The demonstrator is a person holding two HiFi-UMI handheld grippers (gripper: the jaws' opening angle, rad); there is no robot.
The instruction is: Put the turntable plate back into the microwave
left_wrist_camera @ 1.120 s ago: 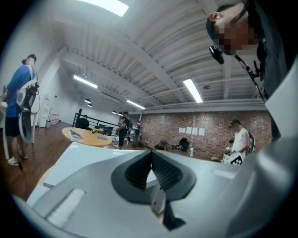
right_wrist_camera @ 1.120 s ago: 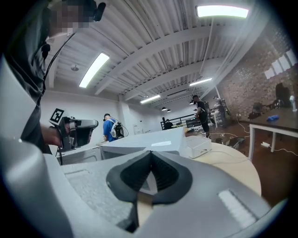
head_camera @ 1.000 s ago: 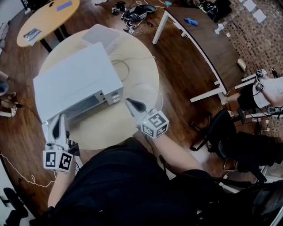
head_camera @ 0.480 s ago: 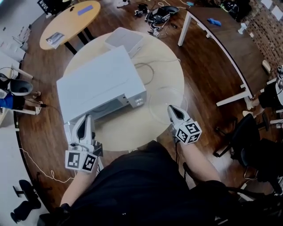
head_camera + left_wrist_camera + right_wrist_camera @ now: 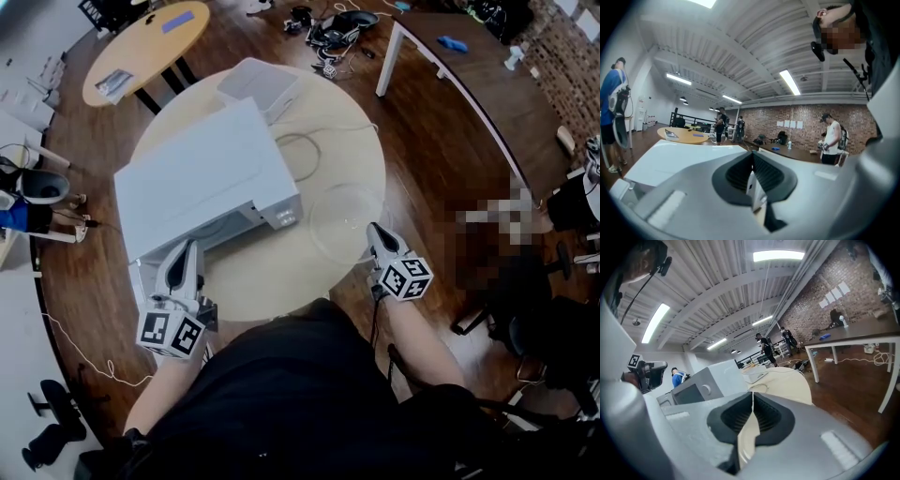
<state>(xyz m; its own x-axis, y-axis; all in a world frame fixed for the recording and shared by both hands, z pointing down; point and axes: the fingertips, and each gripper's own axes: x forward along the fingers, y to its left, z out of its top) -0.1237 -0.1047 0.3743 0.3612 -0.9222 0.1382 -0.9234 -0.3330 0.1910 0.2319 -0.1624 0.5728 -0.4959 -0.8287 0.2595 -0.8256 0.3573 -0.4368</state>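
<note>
The clear glass turntable plate (image 5: 339, 217) lies flat on the round beige table (image 5: 281, 272), just right of the white microwave (image 5: 202, 178). The microwave's dark window and knob panel (image 5: 284, 217) face me. My right gripper (image 5: 372, 230) is shut with nothing between its jaws. Its tips sit at the plate's near right rim, and I cannot tell whether they touch it. My left gripper (image 5: 190, 248) is shut too and points at the microwave's front left corner. In the right gripper view the microwave (image 5: 701, 385) stands to the left, beyond the jaws.
A white box (image 5: 258, 84) and a loose cable (image 5: 302, 150) lie behind the microwave. An oval wooden table (image 5: 141, 42) stands at the far left and a long dark desk (image 5: 469, 80) at the right. Black office chairs (image 5: 525, 291) are close on my right. Several people stand about the room.
My right gripper has moved right and down, from in front of the microwave's knob panel to the plate's rim. The left gripper has edged closer to the microwave's front.
</note>
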